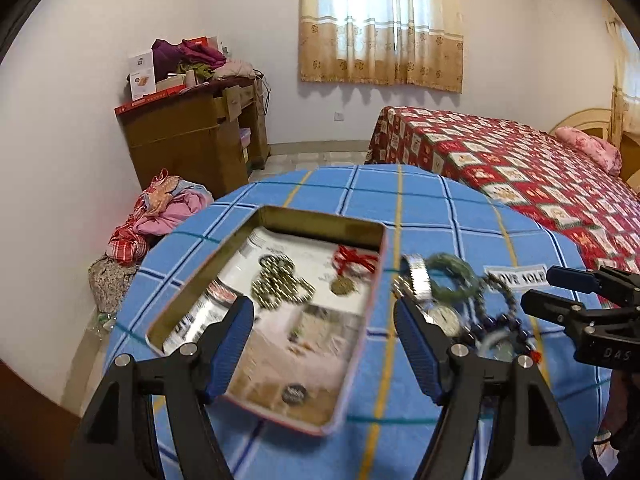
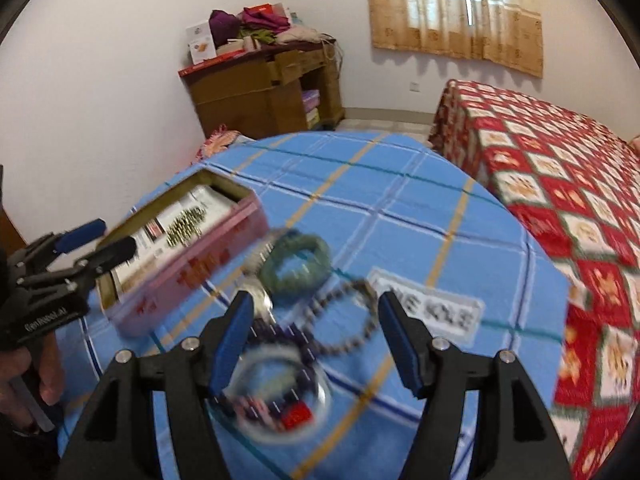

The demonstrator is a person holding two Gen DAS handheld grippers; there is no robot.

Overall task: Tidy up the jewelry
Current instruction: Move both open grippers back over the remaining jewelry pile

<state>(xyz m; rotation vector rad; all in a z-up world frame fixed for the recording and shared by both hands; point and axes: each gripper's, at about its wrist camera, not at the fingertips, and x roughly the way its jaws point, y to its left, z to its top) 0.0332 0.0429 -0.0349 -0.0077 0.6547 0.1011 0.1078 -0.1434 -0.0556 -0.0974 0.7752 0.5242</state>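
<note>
A round table under a blue checked cloth (image 1: 420,208) carried an open pink tin (image 1: 280,320) on its left half and a loose heap of jewelry just to the right of it. The left gripper (image 1: 324,320) stood wide apart over the tin's near end, its blue pads (image 1: 232,344) pressing on nothing. Inside the tin, on a printed paper lining, lay a coil of brass-coloured beads (image 1: 280,284) and, to its right toward the far corner, a round medal on a red ribbon (image 1: 348,272); a small dark disc (image 1: 294,394) sat near the tin's near wall. The right gripper (image 2: 316,340) was also spread apart, hovering over the heap with nothing clamped. In that heap a green beaded bracelet (image 2: 298,260) lay farthest, beside the tin's pink side wall, with a silver watch (image 2: 256,292) touching its left edge. A ring of grey beads (image 2: 340,316) lay between the right gripper's tips, and nearer still a clear bangle (image 2: 280,396) overlapped a dark purple bead string (image 2: 288,340) and something small and red, blurred. A white label (image 2: 432,312) on the cloth lay just right of the heap. Beyond the table to the right stood a bed with a red patterned cover (image 1: 520,168), and to the far left a brown cabinet (image 1: 192,140) piled with clothes.
</note>
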